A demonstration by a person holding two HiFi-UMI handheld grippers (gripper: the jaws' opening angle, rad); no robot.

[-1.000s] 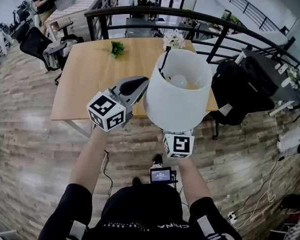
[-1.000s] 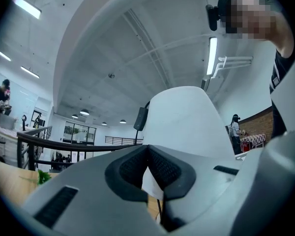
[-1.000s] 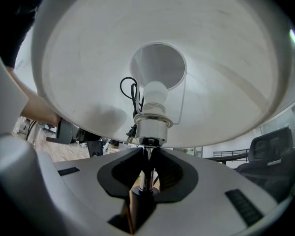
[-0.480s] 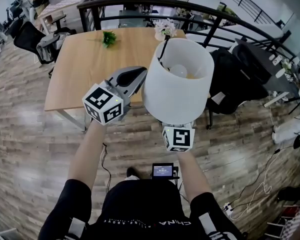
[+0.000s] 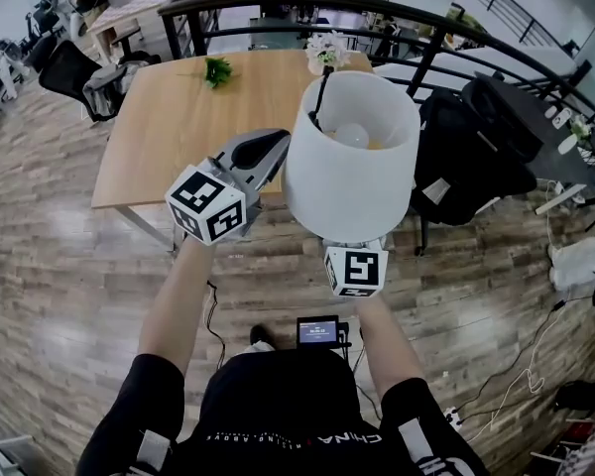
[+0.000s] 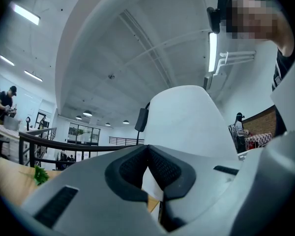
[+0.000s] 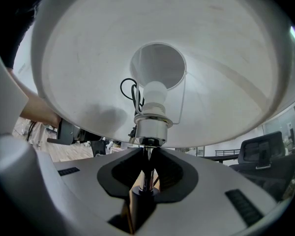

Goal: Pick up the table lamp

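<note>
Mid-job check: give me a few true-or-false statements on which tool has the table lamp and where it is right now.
1. The right tool is clamped on the table lamp's stem, just below the socket. True.
2. The left tool grips the shade. False: its jaws are shut on nothing, beside the shade.
3. The table lamp stands on the wooden table. False: it is held up in the air.
4. A bulb sits inside the shade. True.
</note>
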